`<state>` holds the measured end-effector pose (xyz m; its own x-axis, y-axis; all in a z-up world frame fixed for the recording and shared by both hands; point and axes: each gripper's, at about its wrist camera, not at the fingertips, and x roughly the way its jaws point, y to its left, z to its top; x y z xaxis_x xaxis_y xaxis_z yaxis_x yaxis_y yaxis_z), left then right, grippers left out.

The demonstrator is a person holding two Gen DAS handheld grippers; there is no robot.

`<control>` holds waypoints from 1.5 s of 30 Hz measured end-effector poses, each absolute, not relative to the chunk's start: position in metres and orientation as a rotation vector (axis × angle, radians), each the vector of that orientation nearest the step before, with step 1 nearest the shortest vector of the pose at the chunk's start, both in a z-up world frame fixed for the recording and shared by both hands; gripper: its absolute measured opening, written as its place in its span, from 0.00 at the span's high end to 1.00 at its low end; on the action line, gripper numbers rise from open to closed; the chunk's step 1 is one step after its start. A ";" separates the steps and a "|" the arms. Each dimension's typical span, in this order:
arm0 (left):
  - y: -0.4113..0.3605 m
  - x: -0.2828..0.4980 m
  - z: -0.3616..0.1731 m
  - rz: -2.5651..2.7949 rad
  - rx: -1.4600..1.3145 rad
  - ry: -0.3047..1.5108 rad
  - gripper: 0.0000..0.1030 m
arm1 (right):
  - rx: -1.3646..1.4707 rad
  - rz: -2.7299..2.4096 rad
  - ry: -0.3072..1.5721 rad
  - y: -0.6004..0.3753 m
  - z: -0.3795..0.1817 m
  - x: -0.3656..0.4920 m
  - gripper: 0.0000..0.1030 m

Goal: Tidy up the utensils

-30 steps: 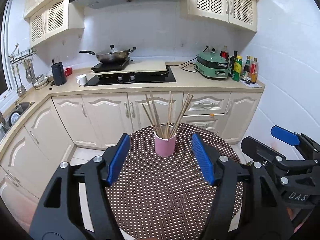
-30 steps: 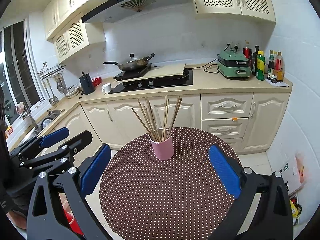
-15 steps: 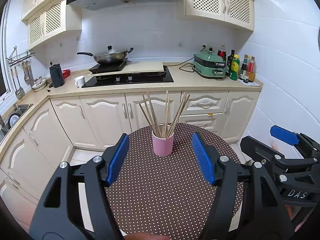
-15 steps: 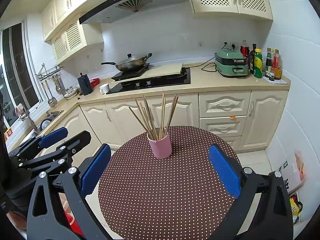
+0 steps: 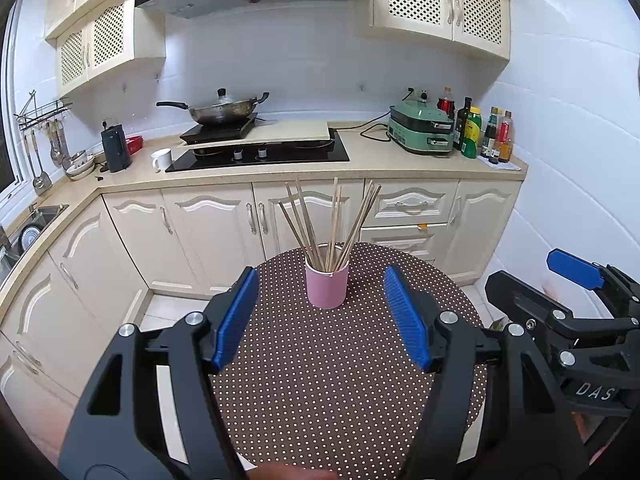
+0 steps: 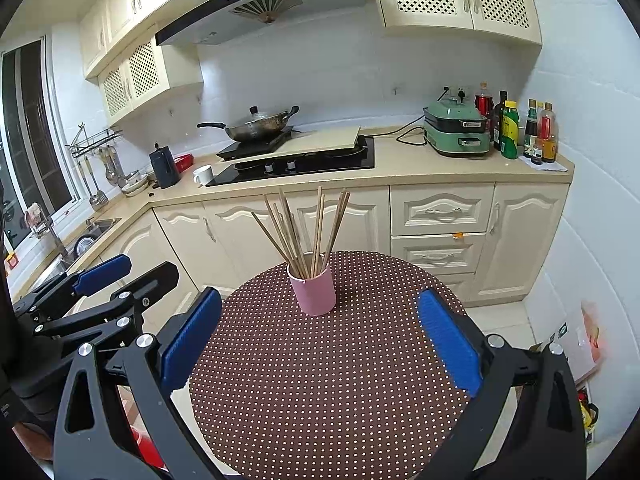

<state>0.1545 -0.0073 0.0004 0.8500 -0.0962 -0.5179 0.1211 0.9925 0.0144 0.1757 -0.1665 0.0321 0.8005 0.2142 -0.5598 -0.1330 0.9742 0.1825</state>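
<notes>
Left gripper: we hold it with its jaws apart and nothing between them, hovering over the near part of the round dotted table, short of the cup.
Pink cup: it stands upright toward the far side of the table, and all the chopsticks we can see are in it, fanned out and leaning on the rim.
Risk at the cup: we judge it light and top-heavy; a finger that brushes the leaning sticks could tip it or flick sticks to the floor.
Right gripper: we hold it empty with its jaws wide, also short of the cup.
Risk between tools: both face the same cup, so reaching together could make them collide.
</notes>
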 end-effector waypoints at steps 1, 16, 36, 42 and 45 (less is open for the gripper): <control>-0.007 0.154 0.001 -0.113 0.047 0.542 0.37 | 0.135 0.186 0.613 -0.166 0.033 0.175 0.08; -0.005 0.153 -0.001 -0.113 0.035 0.547 0.37 | 0.130 0.180 0.613 -0.168 0.031 0.174 0.08; -0.001 0.155 0.000 -0.112 0.035 0.546 0.36 | 0.128 0.181 0.610 -0.167 0.028 0.176 0.08; -0.001 0.155 0.000 -0.112 0.035 0.546 0.36 | 0.126 0.181 0.610 -0.167 0.028 0.176 0.08; -0.001 0.154 0.000 -0.112 0.035 0.546 0.36 | 0.128 0.181 0.611 -0.167 0.028 0.177 0.08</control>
